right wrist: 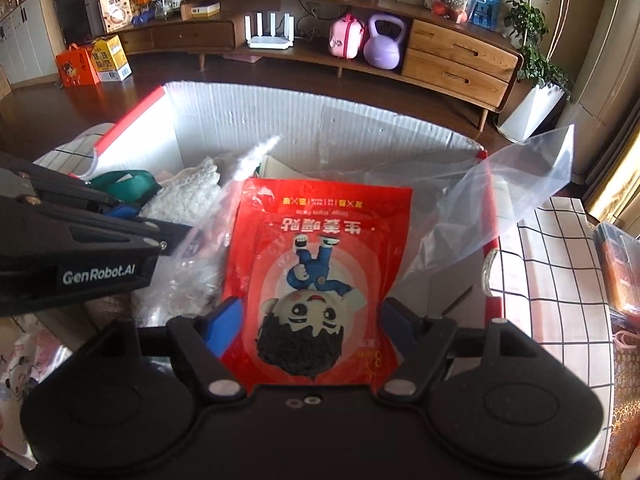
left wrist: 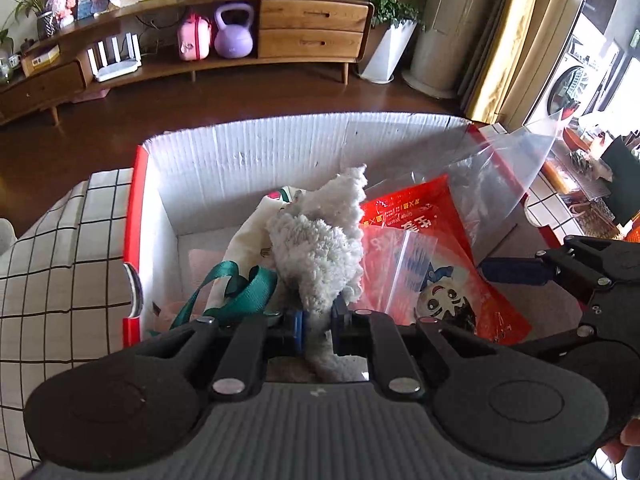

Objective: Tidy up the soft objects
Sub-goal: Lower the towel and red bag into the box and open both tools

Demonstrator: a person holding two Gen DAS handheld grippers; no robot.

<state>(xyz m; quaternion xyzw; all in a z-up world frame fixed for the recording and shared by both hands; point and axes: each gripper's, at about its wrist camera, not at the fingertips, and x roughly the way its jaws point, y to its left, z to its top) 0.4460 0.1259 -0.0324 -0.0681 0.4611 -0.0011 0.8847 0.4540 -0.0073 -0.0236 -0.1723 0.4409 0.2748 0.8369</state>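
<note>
**Operator:** Report task progress, referenced to the cardboard box.

**Inspector:** Several soft items already lie inside the box. The white fluffy cloth is above the box interior, toward its left half, and not yet released. The left gripper is closed almost fully, with a fold of the cloth pinched between its blue pads. The red pouch lies inside the box, right of the cloth. The right gripper is spread wide, one finger on each side of the pouch's near end. Whether the pads touch the pouch cannot be determined; no grip is evident.

**Operator:** Remaining work?

**Inspector:** Judged from this state: release the cloth into the box. Whether further items wait outside the box cannot be told.

**Operator:** Item count inside the box.

**Inspector:** One white fluffy cloth. One red pouch. One cream tote bag with green straps, beneath the cloth. One large clear plastic bag, rising over the box's right wall. One smaller clear bag lies over the pouch. Deeper contents are hidden.
</note>
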